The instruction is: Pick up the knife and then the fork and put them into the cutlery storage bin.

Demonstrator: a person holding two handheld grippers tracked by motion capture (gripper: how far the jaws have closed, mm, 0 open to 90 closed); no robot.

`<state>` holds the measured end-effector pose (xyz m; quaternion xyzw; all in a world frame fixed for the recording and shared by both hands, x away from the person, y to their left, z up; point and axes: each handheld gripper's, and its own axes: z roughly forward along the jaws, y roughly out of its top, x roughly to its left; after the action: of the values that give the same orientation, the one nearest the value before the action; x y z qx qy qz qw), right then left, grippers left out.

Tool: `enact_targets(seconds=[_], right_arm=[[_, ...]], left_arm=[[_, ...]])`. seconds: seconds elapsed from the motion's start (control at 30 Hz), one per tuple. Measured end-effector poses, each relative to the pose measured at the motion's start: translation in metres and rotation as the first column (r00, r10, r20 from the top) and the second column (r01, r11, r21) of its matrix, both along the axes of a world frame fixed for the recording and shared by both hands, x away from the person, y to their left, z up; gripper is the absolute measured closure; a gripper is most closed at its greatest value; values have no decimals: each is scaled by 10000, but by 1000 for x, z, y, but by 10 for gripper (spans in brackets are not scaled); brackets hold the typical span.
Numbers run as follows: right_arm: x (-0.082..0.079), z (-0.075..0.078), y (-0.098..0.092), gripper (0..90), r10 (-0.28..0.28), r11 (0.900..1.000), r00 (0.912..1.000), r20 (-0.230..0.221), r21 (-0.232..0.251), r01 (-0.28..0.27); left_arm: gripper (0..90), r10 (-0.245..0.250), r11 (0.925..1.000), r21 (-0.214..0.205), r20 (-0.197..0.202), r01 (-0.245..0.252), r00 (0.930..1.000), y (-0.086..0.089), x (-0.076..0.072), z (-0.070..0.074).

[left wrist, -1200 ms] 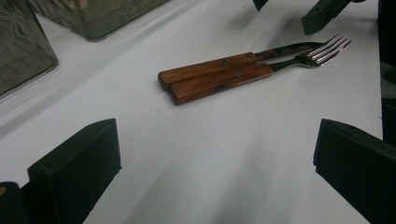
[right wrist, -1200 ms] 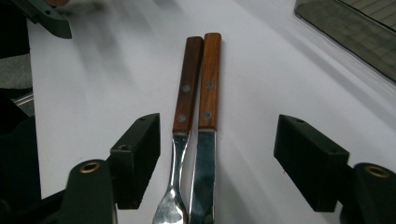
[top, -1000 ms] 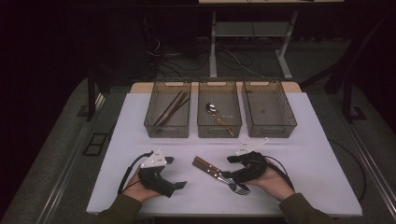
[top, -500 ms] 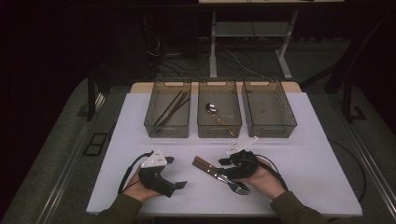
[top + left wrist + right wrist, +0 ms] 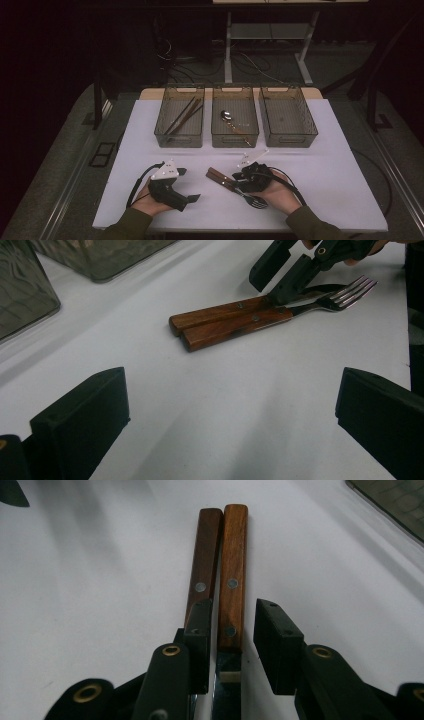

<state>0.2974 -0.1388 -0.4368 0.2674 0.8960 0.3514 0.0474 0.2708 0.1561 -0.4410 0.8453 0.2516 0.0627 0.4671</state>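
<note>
On the white desk (image 5: 330, 165), two wooden-handled pieces of cutlery lie side by side and touching, near the person's edge and well short of the three bins. One is a fork (image 5: 280, 317), its tines pointing towards the right hand; the other (image 5: 202, 570) has a matching riveted handle, but its working end is hidden, so I cannot tell what kind of utensil it is.

The right hand-held gripper (image 5: 229, 647) is low over the pair, where the handles meet the metal. Its jaws have just been closing and now stand partly open, with the right-lying handle (image 5: 234, 570) between them. One jaw has come down on or beside the other handle, while the opposite jaw is still clear of the wood, with desk showing in the gap. Nothing is gripped yet. In the left gripper view, its jaw tips are seen at the neck of the cutlery.

The left hand-held gripper (image 5: 172, 192) rests on the desk to the left of the cutlery, its jaws wide apart with nothing between them, and it points towards the handles.

At the far side stand three clear bins in a row: the left bin (image 5: 165, 134) holds chopsticks (image 5: 184, 114), the middle bin (image 5: 235, 140) holds a spoon (image 5: 227, 117), and the right bin (image 5: 289, 140) sits just beside them.
</note>
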Motion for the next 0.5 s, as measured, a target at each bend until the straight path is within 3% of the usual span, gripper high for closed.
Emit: enact_targets(seconds=[0.5], right_arm=[[0, -4, 1, 711, 29, 9997, 10000, 80, -247, -27]], left_arm=[[0, 16, 10000, 13, 3, -16, 10000, 0, 0, 0]])
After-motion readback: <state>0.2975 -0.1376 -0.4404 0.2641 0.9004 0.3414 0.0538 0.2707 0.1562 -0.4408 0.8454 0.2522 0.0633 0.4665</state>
